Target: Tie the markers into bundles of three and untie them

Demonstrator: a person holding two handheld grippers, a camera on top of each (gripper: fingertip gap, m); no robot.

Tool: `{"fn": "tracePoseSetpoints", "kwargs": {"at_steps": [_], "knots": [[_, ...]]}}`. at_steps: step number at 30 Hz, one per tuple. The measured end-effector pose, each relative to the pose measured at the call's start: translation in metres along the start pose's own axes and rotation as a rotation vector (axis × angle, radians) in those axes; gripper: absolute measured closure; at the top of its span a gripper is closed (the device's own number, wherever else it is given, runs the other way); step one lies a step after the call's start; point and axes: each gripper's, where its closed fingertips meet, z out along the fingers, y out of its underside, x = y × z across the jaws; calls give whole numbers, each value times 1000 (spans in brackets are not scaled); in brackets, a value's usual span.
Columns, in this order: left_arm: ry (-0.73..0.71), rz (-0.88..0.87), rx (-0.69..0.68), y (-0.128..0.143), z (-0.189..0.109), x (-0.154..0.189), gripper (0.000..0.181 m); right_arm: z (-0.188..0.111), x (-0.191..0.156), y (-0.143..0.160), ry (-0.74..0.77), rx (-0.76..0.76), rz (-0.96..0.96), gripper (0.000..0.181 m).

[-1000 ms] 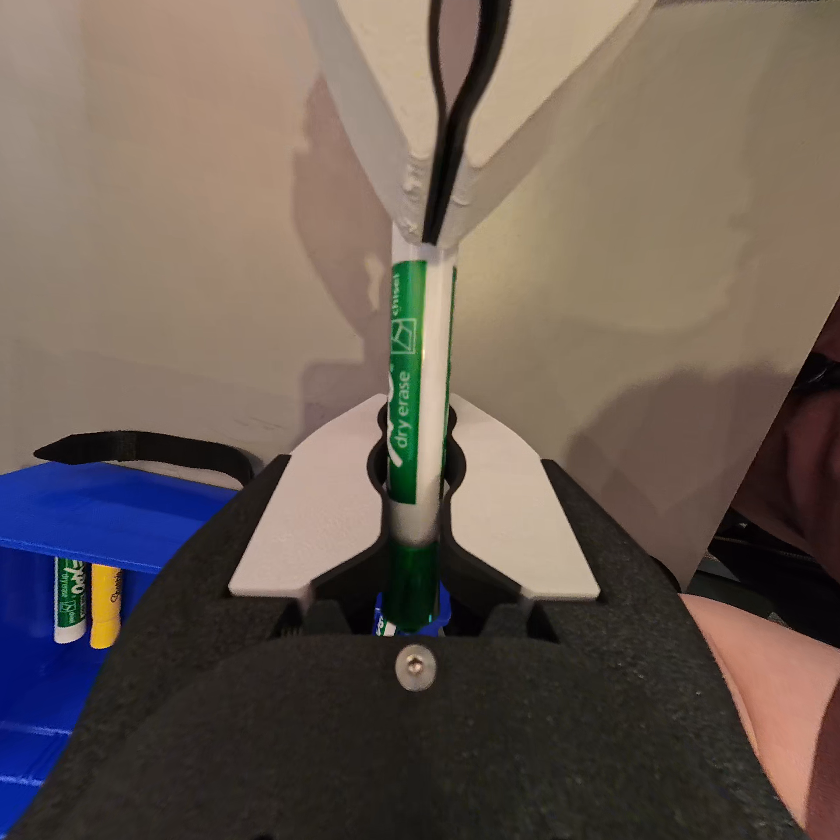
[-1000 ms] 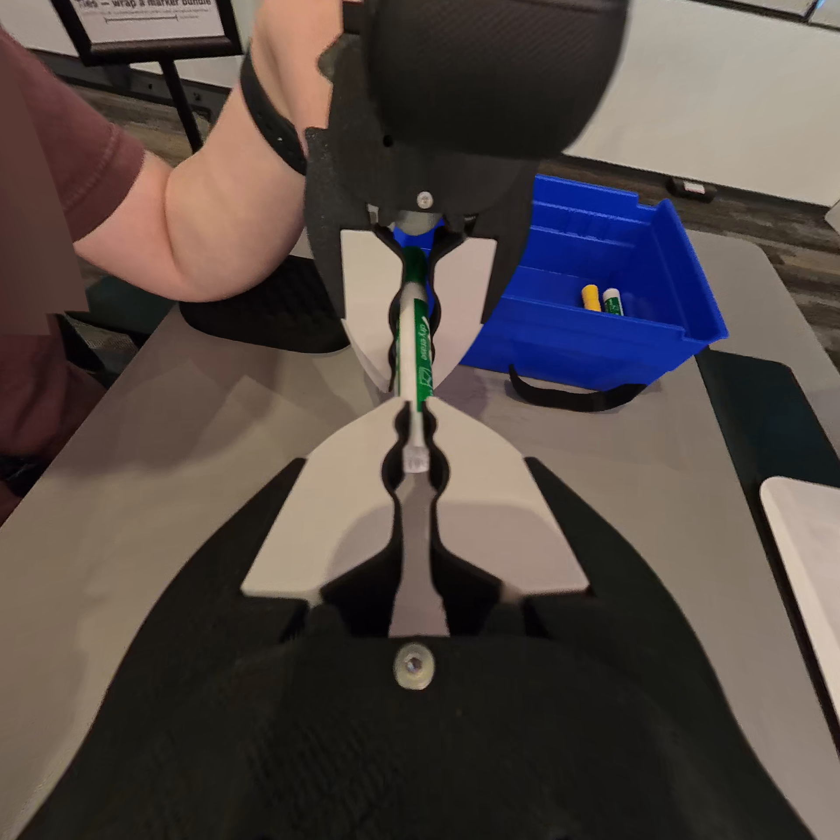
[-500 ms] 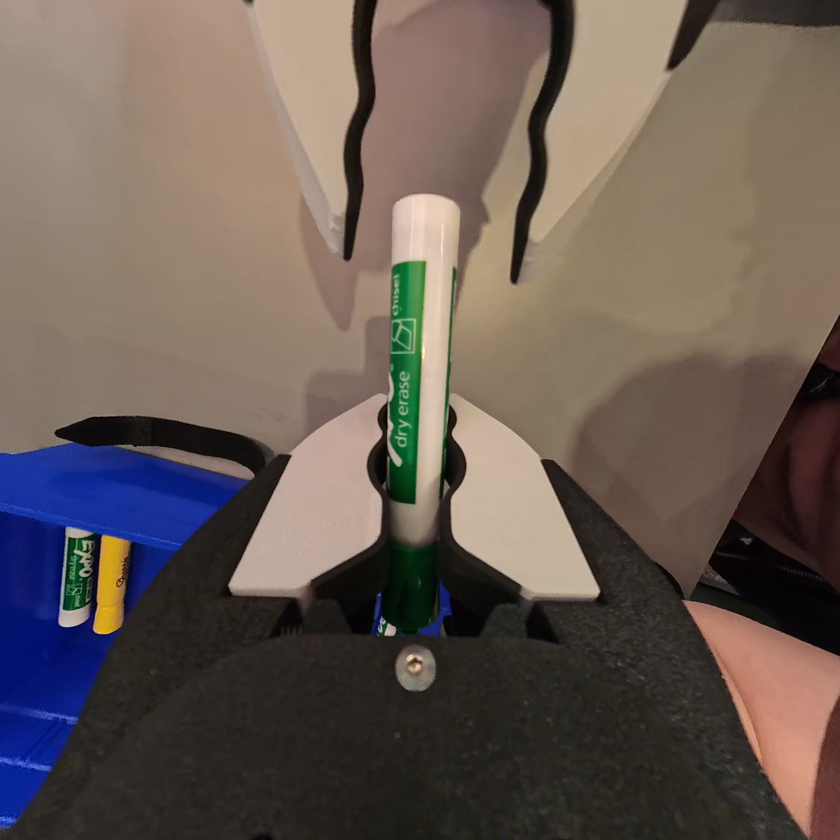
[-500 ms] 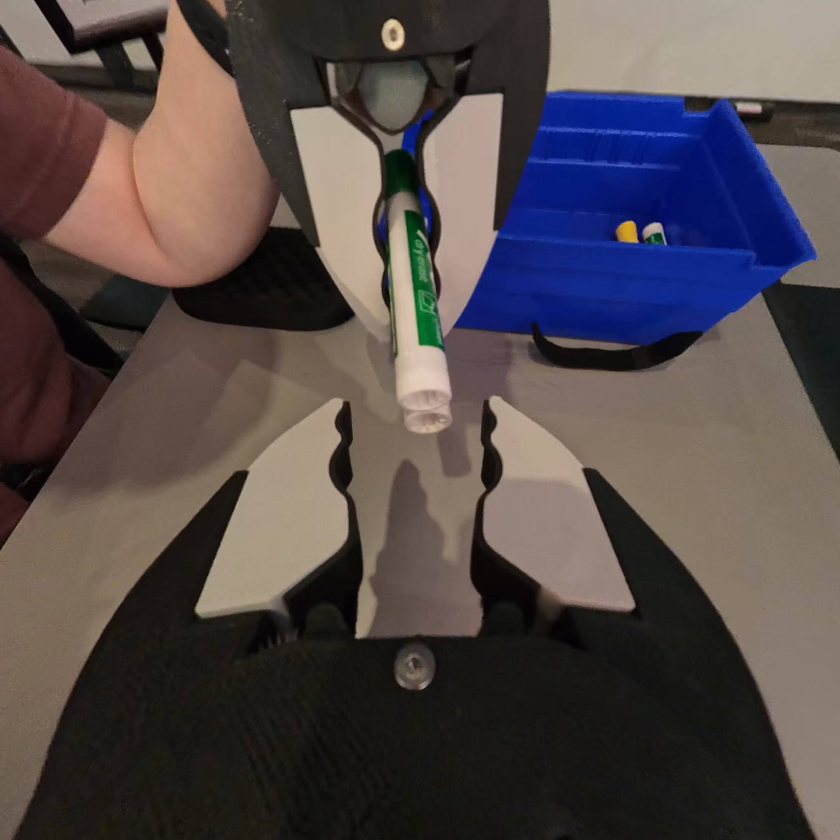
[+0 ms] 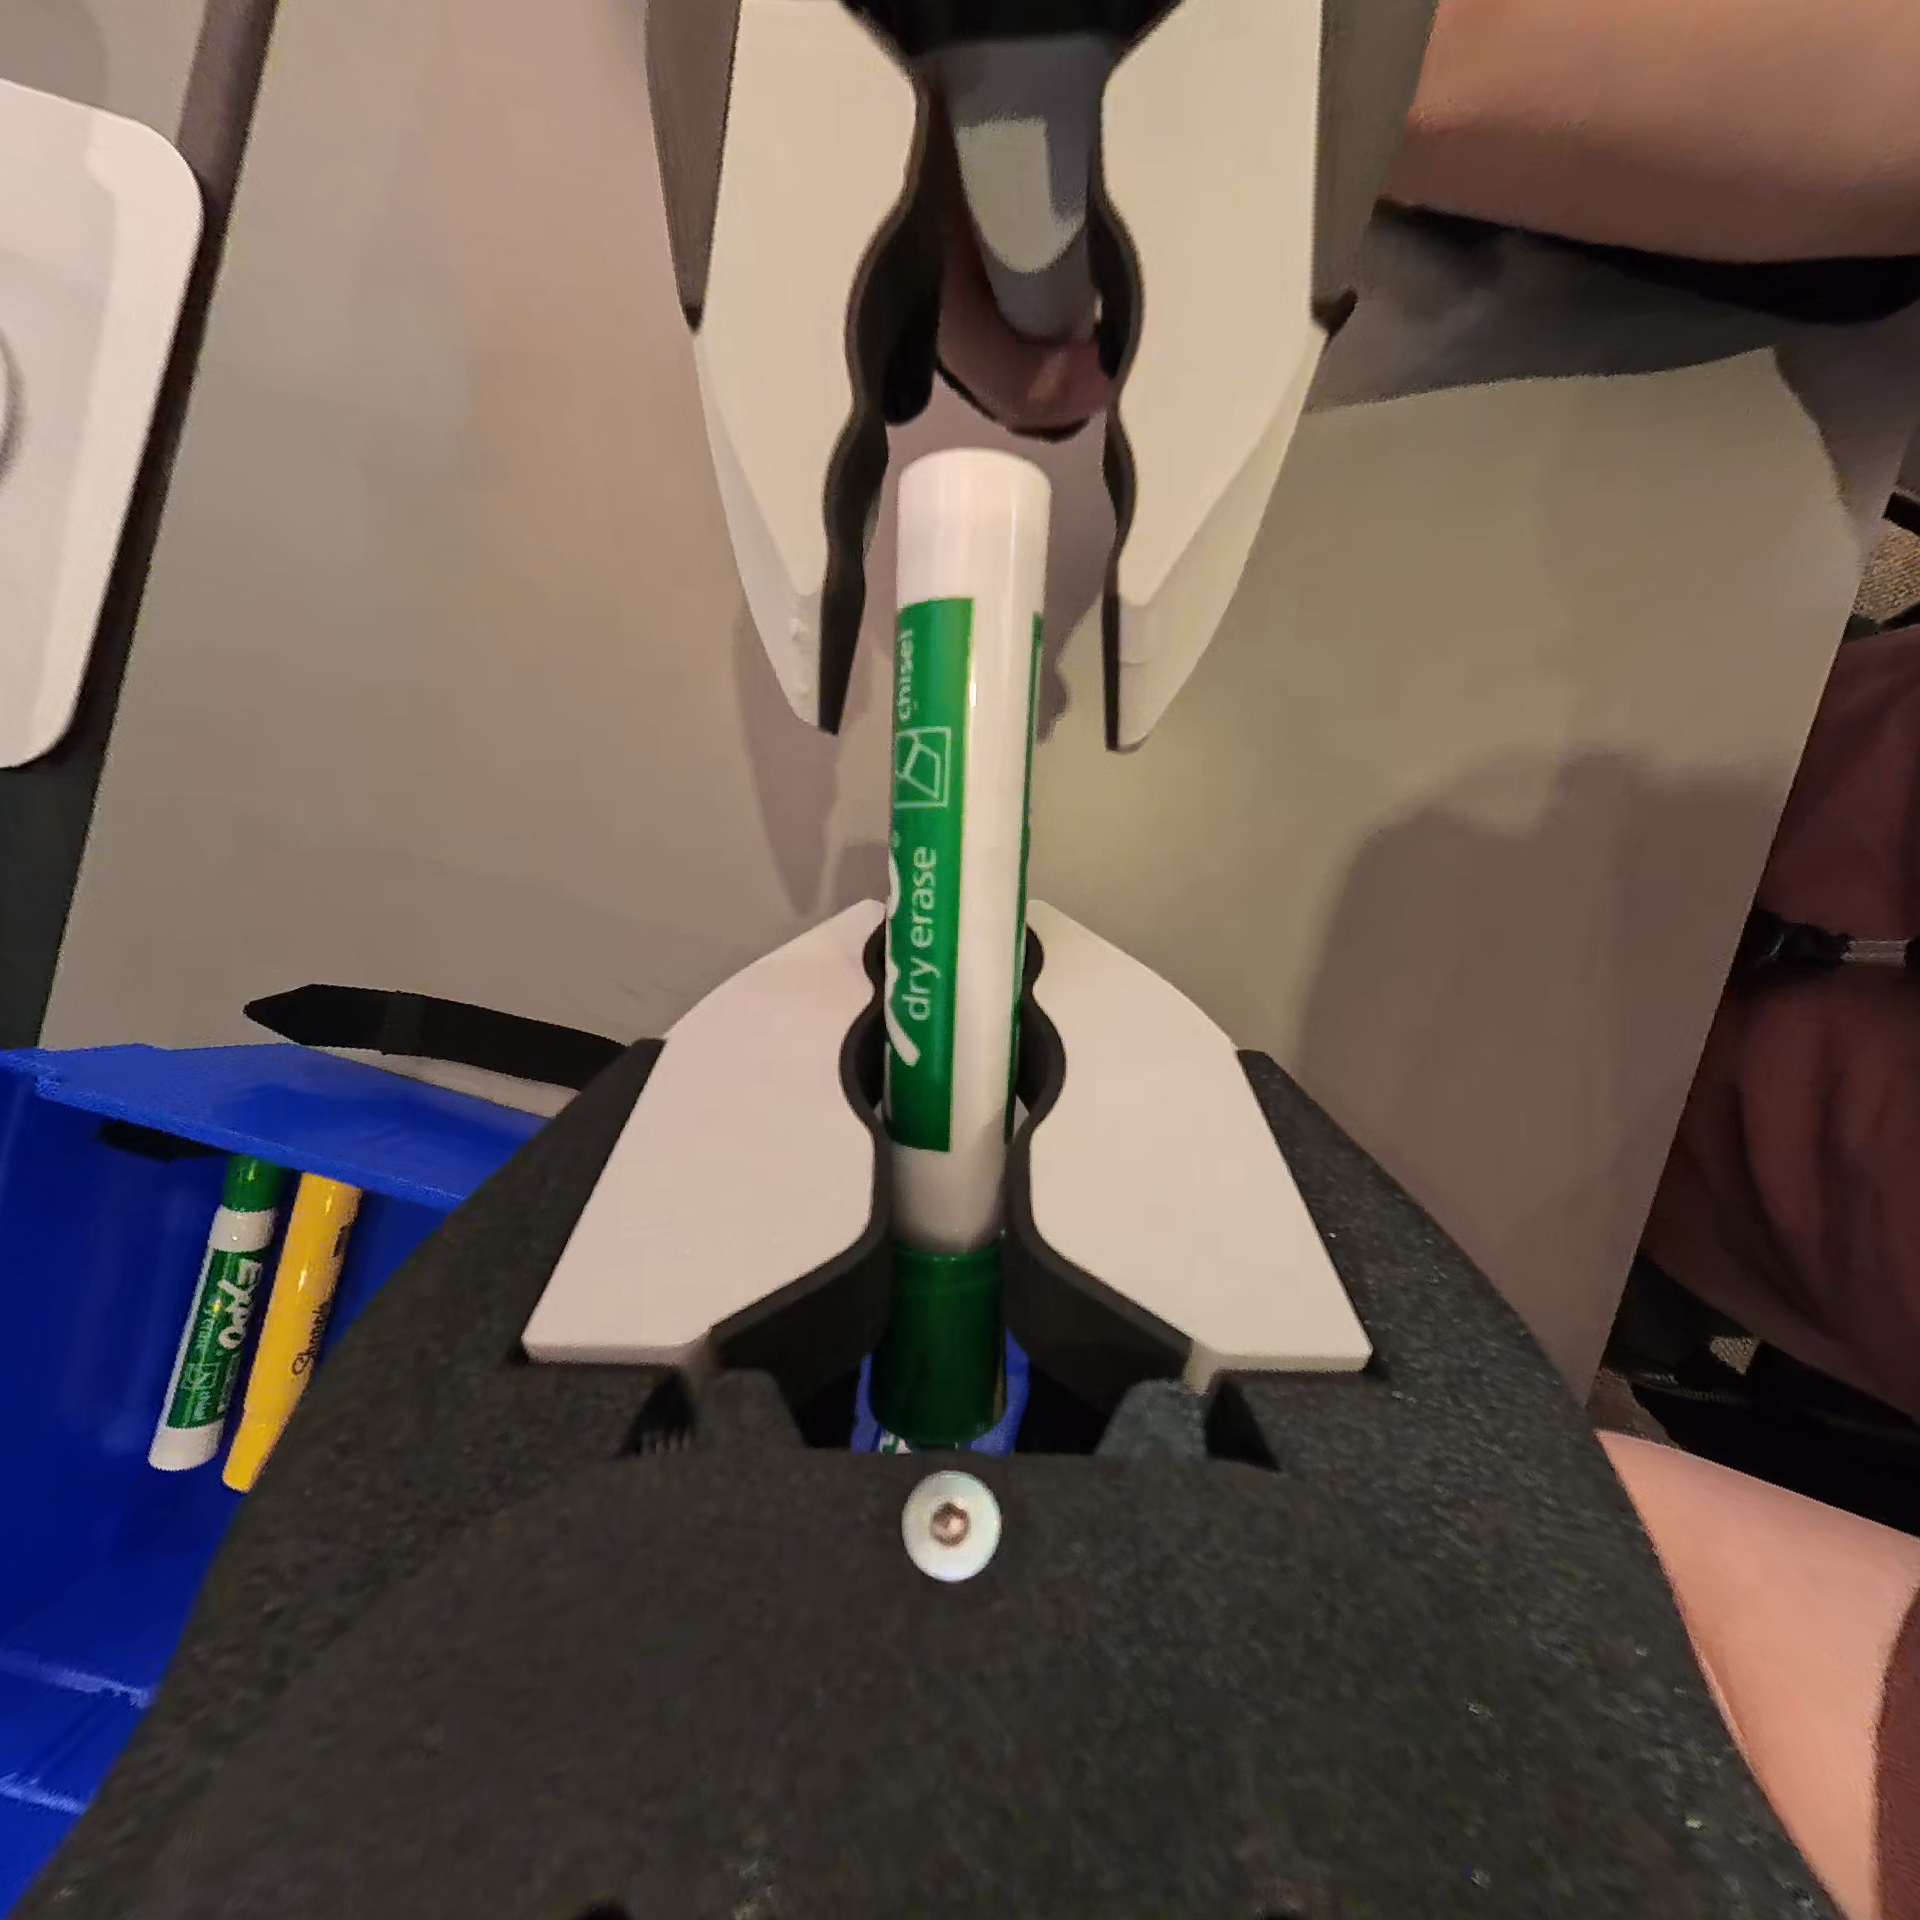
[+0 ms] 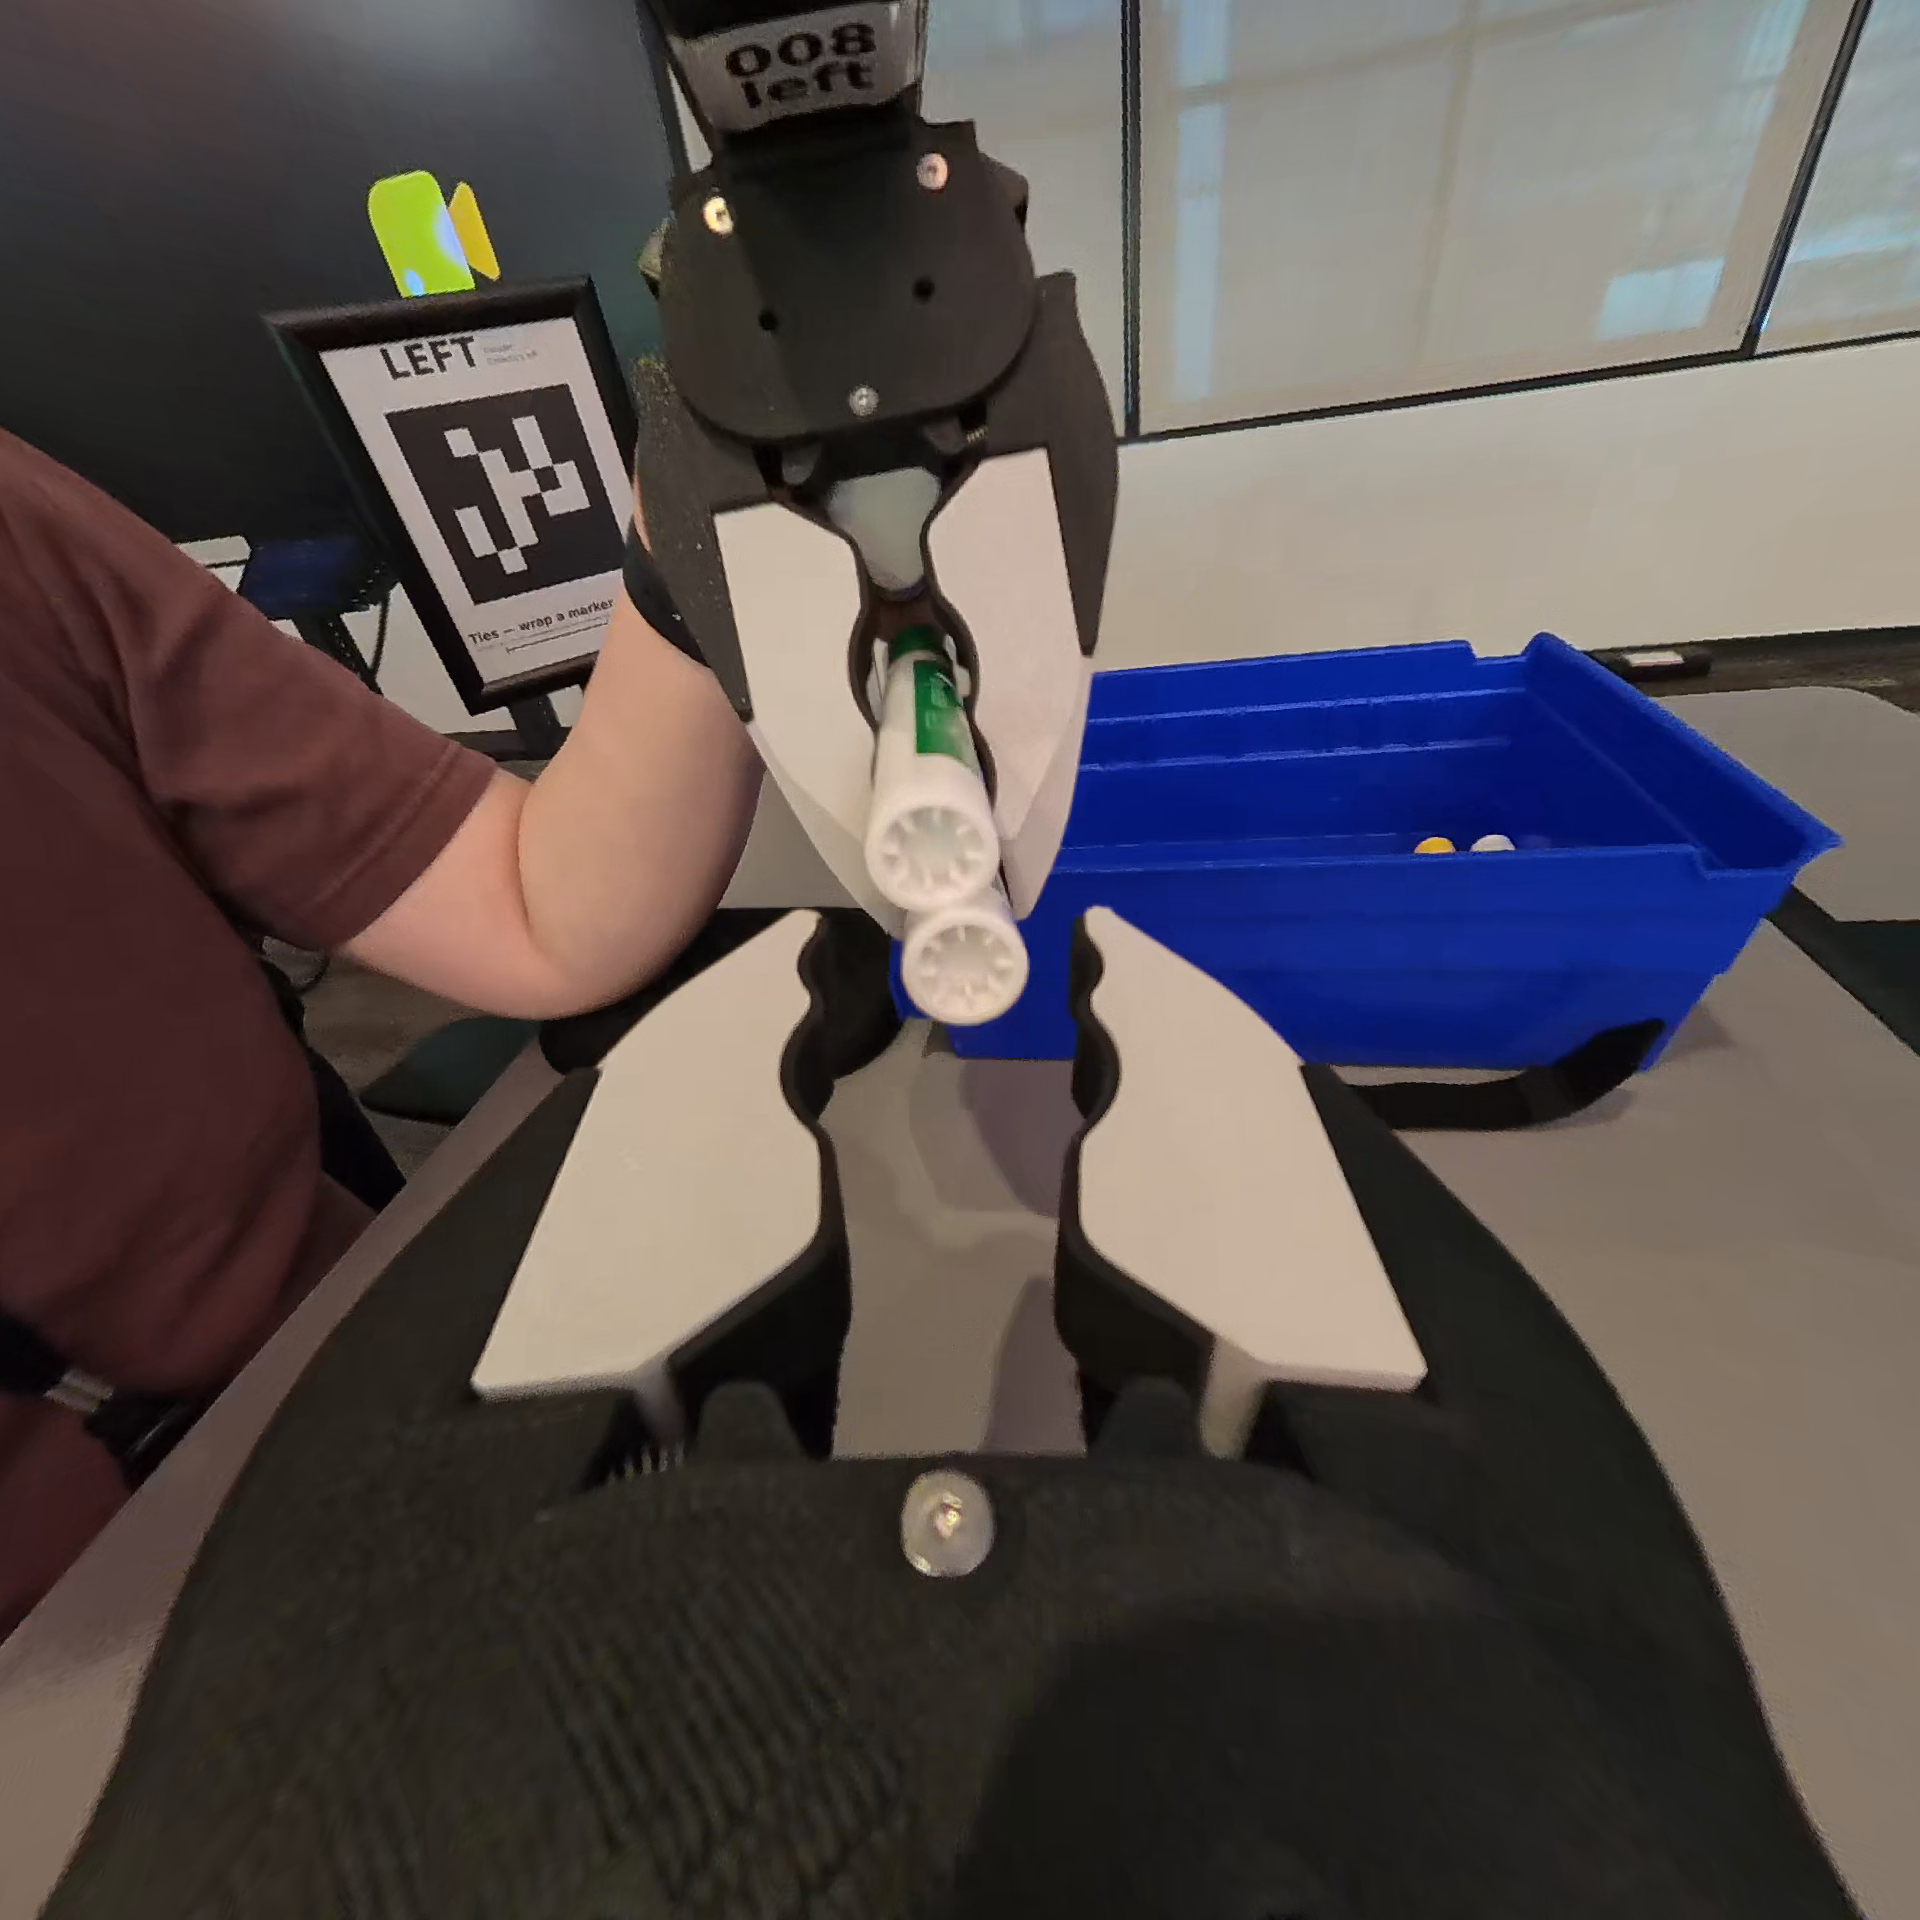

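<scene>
My left gripper (image 5: 956, 914) is shut on a green-and-white marker (image 5: 961, 831) that points forward, with something blue under it. In the right wrist view the left gripper (image 6: 951, 883) holds two markers, whose white ends (image 6: 935, 847) are stacked one above the other. My right gripper (image 6: 951, 925) is open and faces them; its fingertips stand either side of the marker ends without touching. It also shows in the left wrist view (image 5: 971, 727). A black strap (image 6: 1507, 1091) lies on the table in front of the blue bin (image 6: 1455, 935).
The blue bin (image 5: 104, 1351) holds a green marker (image 5: 218, 1320) and a yellow marker (image 5: 291, 1330). A white tray (image 5: 62, 416) lies at the table's far side. A framed sign (image 6: 488, 499) stands behind the person's arm (image 6: 540, 883). The grey table (image 6: 1610, 1299) ends at the left. Between my left fingertips and the black strap (image 6: 1507, 1091) there is roughly 20 cm. Seen from the left wrist view (image 5: 432, 1040) as well.
My right gripper was shut on the marker's end; it has opened and let go. Its open fingers now flank the end. The left gripper has risen and kept its hold.
</scene>
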Motion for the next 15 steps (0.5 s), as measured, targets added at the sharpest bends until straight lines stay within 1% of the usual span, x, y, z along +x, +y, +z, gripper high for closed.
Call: {"fn": "tracePoseSetpoints", "kwargs": {"at_steps": [3, 7, 9, 11, 14, 15], "knots": [[14, 2, 49, -6, -5, 2, 162, 5, -2, 4, -12, 12, -7, 132], [12, 1, 56, -6, -7, 2, 162, 11, -12, -8, -92, 151, 70, 136], [10, 5, 42, -5, -5, 2, 162, 11, -10, -12, -97, 186, 102, 140], [8, 7, 29, -3, -4, 2, 162, 8, -7, -12, -79, 189, 92, 146], [10, 2, 5, 0, 0, 2, 162, 4, 1, -8, -11, 138, 35, 153], [10, 2, -2, 0, 1, 2, 162, 4, 0, -6, 0, 110, 6, 152]]}}
